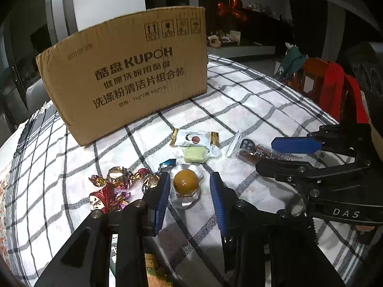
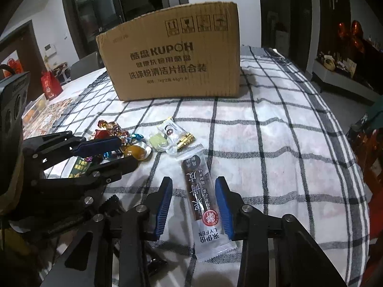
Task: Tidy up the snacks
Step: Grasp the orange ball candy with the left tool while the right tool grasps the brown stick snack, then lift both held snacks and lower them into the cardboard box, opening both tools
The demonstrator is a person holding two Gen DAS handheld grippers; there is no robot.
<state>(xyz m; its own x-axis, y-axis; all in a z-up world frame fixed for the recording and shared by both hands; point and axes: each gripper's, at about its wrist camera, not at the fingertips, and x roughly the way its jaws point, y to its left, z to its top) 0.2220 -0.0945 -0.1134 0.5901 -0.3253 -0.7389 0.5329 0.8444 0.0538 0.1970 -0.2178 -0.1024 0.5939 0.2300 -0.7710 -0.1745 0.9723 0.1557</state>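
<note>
Both wrist views close, angled down over checked tablecloth [image 1: 251, 110], sharing cardboard box [image 2: 172, 62]

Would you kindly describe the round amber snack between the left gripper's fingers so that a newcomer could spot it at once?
Start at the big cardboard box standing on the checked tablecloth; the loose snacks lie in front of it. Between the pile of foil-wrapped candies and the long brown bar lies the amber ball, between the left gripper fingers. It alone is a smooth sphere, sealed in a clear silvery blister.
</note>
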